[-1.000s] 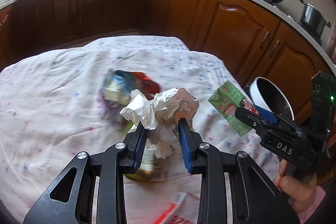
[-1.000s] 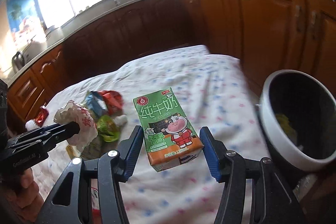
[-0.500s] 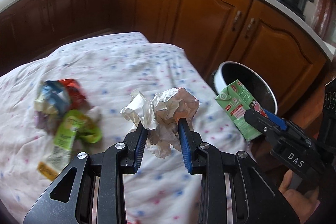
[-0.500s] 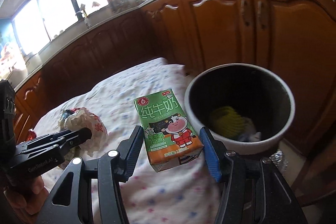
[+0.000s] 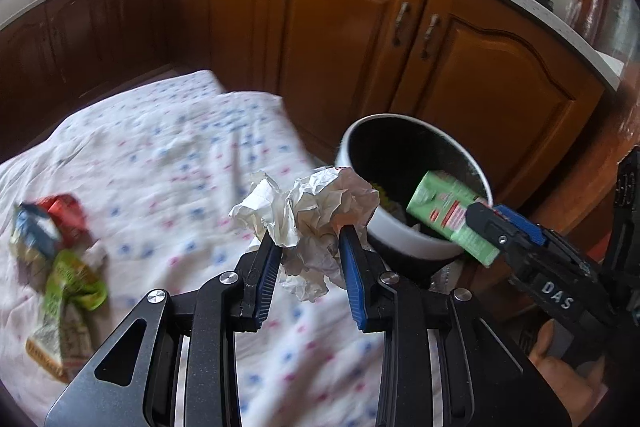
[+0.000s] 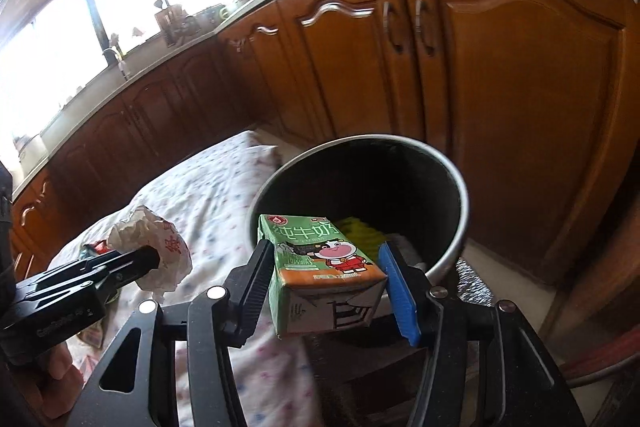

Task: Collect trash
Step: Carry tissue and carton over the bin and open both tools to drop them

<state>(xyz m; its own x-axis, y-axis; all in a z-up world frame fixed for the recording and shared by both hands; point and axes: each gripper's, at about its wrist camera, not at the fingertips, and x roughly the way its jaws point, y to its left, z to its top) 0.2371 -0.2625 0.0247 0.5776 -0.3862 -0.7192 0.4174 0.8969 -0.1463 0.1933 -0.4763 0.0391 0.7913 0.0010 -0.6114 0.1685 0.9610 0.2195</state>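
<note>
My right tool (image 6: 326, 283) is clenched on the green milk carton (image 6: 320, 263), held over the rim of the white trash bin (image 6: 460, 223). My left tool (image 5: 308, 259) grips crumpled paper (image 5: 308, 211) above the spotted cloth (image 5: 160, 163), just beside the bin; wrappers (image 5: 60, 259) lie farther left.

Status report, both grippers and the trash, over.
Left hand-held gripper shut on crumpled paper. Right hand-held gripper shut on milk carton, at the bin rim. Wrappers remain on tablecloth. Nothing blocking.
</note>
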